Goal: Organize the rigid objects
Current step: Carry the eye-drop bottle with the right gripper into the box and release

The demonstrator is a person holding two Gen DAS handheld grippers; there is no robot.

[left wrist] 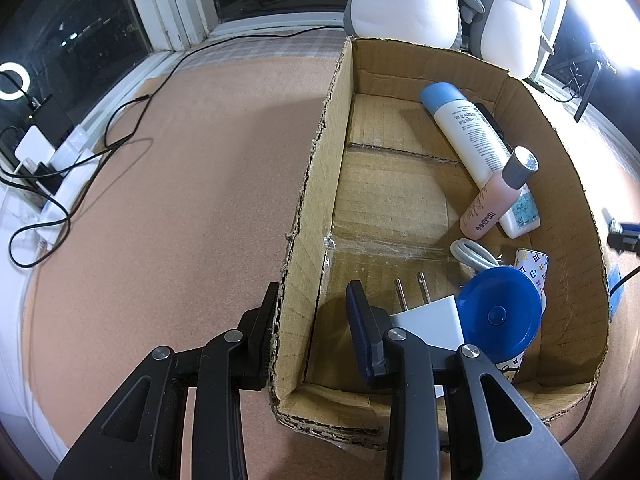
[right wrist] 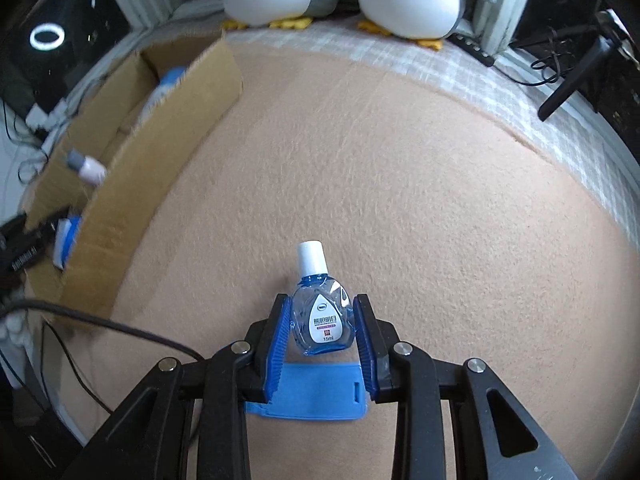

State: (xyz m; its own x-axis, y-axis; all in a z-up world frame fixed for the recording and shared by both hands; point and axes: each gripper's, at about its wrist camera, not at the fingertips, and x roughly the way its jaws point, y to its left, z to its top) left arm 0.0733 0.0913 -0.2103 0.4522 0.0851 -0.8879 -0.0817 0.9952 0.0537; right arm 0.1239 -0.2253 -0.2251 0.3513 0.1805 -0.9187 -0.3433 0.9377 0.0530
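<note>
While the left gripper (left wrist: 312, 320) straddles the brown cardboard box's (left wrist: 316, 184) wall, fingers spread, bottles and a blue-lidded cup (left wrist: 498, 316) lie inside; the right gripper (right wrist: 322, 330) clamps a small blue eye-drop bottle (right wrist: 320, 312) on the tan mat (right wrist: 400, 200).

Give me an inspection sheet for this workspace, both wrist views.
Surface: tan felt mat, plaid cloth at far edge.
Job's things: cardboard box holding white bottle, pink bottle, white plug, blue-lidded cup; eye-drop bottle on mat.
Clutter: blue card under right gripper.
Grippers: left gripper open, straddling box wall; right gripper around eye-drop bottle, contact unclear.
Cables: black cable across mat.
Surroundings: plush penguins, window.
</note>
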